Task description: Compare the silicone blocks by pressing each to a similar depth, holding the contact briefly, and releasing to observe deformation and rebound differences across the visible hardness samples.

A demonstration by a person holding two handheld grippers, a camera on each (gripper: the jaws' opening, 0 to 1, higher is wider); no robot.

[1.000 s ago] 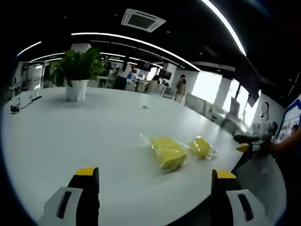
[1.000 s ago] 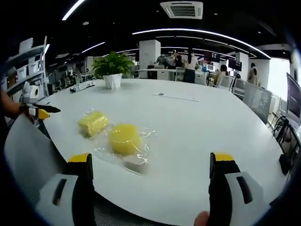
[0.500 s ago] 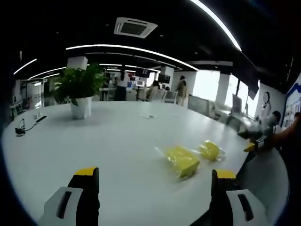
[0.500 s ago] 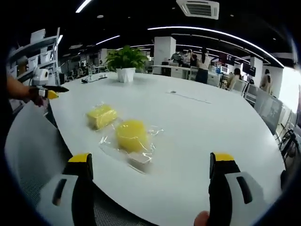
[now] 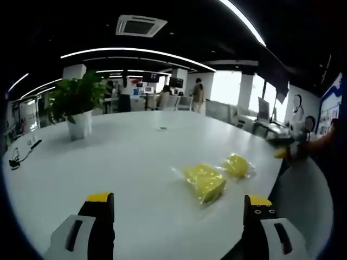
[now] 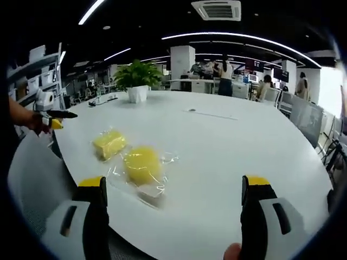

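Silicone blocks (image 6: pixel 142 164) beyond parted jaws

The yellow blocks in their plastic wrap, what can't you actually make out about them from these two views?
- Right gripper view: the round block is blurred, and its clear wrap smears its edges, so the surface detail is lost.
- Right gripper view: the rectangular block is too small to read any hardness label.
- Left gripper view: both blocks, rectangular and round, are small and wrapped; their undersides are hidden against the table.
- Both views: softness cannot be judged, as neither gripper touches a block.
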